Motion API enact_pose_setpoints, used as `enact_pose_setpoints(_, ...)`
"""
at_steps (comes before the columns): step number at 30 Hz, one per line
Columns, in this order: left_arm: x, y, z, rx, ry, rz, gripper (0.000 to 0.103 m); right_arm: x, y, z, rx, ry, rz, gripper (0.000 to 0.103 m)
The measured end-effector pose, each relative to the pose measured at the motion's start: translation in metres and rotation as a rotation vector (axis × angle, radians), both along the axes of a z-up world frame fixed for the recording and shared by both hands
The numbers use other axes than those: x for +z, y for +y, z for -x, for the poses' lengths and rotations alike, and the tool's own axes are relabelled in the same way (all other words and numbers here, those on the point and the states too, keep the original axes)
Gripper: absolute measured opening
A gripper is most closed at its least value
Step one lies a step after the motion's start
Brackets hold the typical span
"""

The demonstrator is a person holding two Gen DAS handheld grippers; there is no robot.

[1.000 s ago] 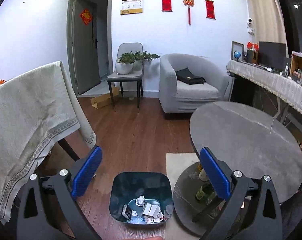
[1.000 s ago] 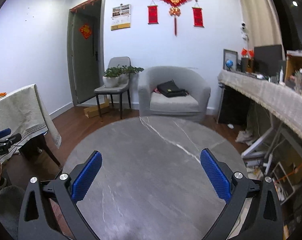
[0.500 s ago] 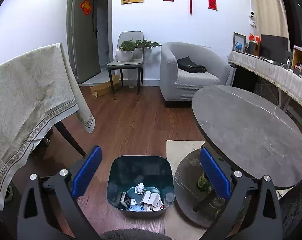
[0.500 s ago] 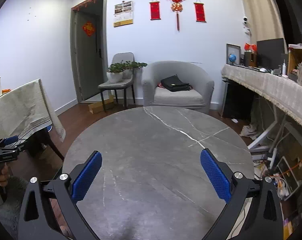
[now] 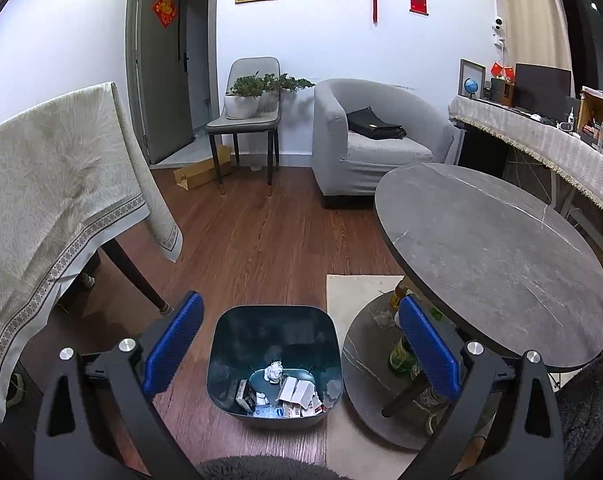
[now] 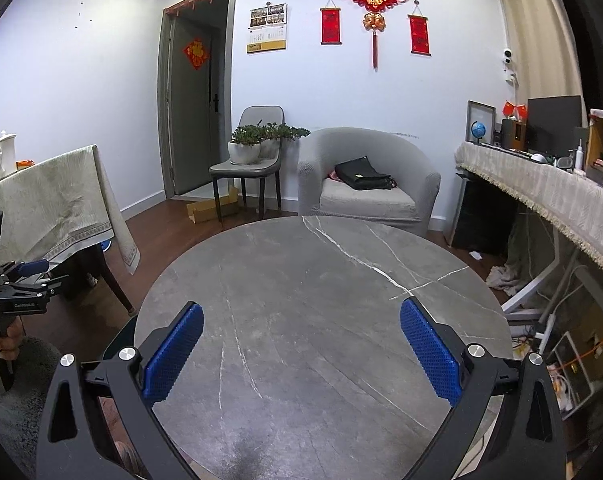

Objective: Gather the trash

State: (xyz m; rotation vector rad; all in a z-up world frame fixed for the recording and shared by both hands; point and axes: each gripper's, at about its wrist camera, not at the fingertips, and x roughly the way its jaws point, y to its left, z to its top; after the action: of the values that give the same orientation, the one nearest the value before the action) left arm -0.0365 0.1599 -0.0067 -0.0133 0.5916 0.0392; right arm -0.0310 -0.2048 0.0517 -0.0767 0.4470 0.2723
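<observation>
Both sets of jaws stand spread wide and pinch nothing. The left gripper (image 5: 299, 346) hangs above the dark trash bin (image 5: 273, 320) on the wooden floor (image 5: 261, 232), its blue pads framing the bin's mouth. Inside, at the near end of the bin, lie a crumpled paper ball (image 5: 273, 371), some white cards or wrappers (image 5: 299, 390) and a few other scraps too small to name. The right gripper (image 6: 299, 350) hovers over the round grey worktop (image 6: 321, 292), whose marbled top shows no litter.

To the right of the bin, on the worktop's lower base plate (image 5: 367, 356), a green bottle (image 5: 399, 356) stands close to the pedestal, with a pale scrap (image 5: 383, 318) lying farther back on the plate. If these count as trash, reaching them looks awkward: the overhanging top could catch a gripper coming in low, and a sideways nudge might topple the bottle and send it rolling off onto the rug (image 5: 355, 292). A careless drop near the bin's rim could also miss it.
</observation>
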Motion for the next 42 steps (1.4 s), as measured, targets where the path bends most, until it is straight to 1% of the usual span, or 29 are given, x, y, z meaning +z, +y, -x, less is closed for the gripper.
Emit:
enact_pose_setpoints(22,0.0005,0.0011,0.0011,-0.001,-0.009,0.0,0.1,-0.0042,-0.001,-0.0013,-0.014,0.018,-0.03,0.1)
enact_pose_setpoints(42,0.0004,0.0006,0.0014,0.001,-0.01,0.001,0.1,-0.0055,0.0001,-0.0011,-0.012,0.019,-0.012,0.1)
